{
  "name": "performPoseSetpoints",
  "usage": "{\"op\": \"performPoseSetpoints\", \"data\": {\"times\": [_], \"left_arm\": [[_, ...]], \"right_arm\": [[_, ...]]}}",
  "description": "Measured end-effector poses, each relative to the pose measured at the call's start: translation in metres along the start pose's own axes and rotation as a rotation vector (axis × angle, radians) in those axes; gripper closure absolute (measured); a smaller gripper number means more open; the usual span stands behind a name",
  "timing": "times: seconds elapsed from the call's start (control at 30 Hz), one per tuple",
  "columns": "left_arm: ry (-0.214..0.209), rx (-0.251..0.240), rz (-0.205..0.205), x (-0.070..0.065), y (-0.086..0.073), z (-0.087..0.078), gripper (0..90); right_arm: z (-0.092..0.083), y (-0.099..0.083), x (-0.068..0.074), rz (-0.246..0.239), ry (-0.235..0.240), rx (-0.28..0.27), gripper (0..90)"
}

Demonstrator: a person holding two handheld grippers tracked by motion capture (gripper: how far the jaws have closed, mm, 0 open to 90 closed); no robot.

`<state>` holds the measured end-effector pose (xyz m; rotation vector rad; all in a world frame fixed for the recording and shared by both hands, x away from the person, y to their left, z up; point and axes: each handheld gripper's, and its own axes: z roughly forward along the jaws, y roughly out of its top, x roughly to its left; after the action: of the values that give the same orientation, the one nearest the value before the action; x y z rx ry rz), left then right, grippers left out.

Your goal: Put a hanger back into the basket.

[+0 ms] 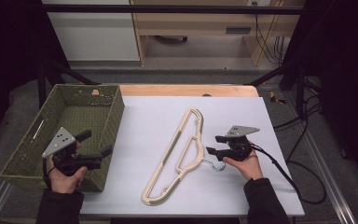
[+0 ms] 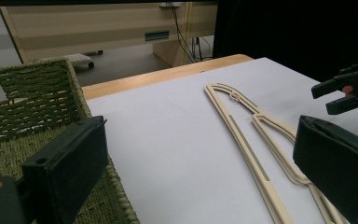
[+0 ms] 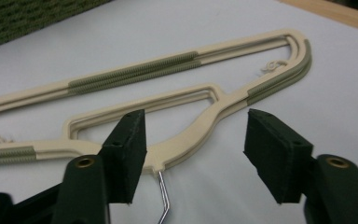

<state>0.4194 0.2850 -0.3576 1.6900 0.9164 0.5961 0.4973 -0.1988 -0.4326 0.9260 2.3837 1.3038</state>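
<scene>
Cream plastic hangers [image 1: 179, 154], stacked, are seen at the white surface's [image 1: 144, 121] centre; the right hand-held gripper [image 1: 215, 145], at three o'clock, is held part-open, nothing gripped. No writing is legible.

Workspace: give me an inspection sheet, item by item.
Surface: white sheet over a wooden table.
Job's things: cream hangers stacked flat on the sheet, metal hook toward the right hand-held gripper.
Clutter: nothing seen.
Grippers: right hand-held gripper open, jaws either side of the hangers' neck, not pressing; left hand-held gripper open over the green woven basket.
Cables: black cable trails from the right one.
Surroundings: dark frame, wooden furniture behind.
</scene>
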Motion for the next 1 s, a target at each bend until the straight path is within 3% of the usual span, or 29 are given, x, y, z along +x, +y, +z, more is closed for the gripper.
{"op": "performPoseSetpoints", "data": {"times": [0.23,0.67,0.8,1.0], "left_arm": [[-0.006,-0.001,0.004,-0.002,0.0,0.0,3.3],[-0.013,0.0,0.014,-0.005,0.002,0.001,3.4],[-0.016,0.002,0.016,-0.005,0.002,0.0,3.4],[-0.022,0.012,0.021,-0.007,0.001,0.003,3.4]], "right_arm": [[0.008,-0.005,0.001,-0.021,0.031,0.041,53.0],[0.03,-0.024,0.004,-0.053,0.084,0.172,67.4],[0.032,-0.026,0.005,-0.032,0.097,0.193,72.5],[0.035,-0.031,0.001,-0.042,0.124,0.207,83.7]]}}
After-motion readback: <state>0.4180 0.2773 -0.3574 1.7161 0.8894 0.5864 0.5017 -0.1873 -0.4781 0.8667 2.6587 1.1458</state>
